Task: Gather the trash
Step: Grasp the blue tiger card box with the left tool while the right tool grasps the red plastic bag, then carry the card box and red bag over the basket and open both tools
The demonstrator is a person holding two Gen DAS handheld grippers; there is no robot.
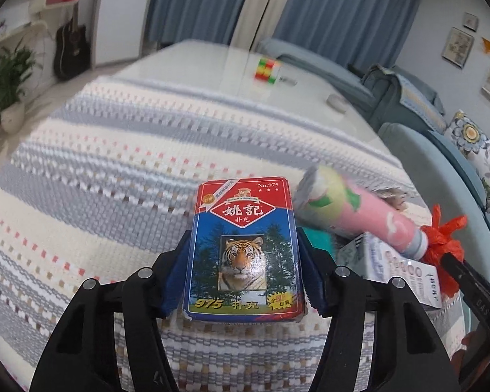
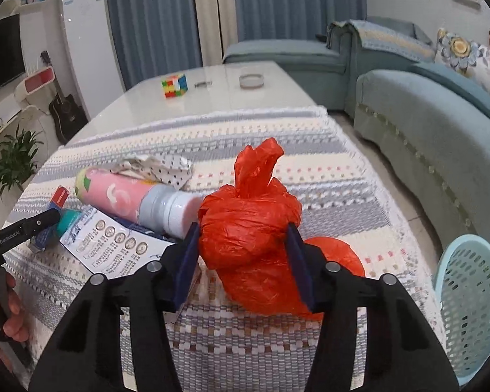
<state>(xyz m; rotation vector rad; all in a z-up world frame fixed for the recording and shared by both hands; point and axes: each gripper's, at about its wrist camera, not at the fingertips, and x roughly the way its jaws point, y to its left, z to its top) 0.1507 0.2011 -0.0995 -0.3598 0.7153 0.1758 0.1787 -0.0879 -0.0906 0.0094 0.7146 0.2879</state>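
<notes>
Card box (image 1: 243, 254) stiff, light: left gripper (image 1: 243, 272) fingers clamp its long sides. Red bag (image 2: 250, 228) soft, crushable: right gripper (image 2: 245, 261) fingers squeeze its middle.

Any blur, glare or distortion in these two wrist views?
Left wrist: the card box is sharp, the pink bottle and far table are soft, and edges bow strongly. Right wrist: the red bag is crisp, the glossy tabletop shows mild glare, and dark fisheye corners intrude.
</notes>
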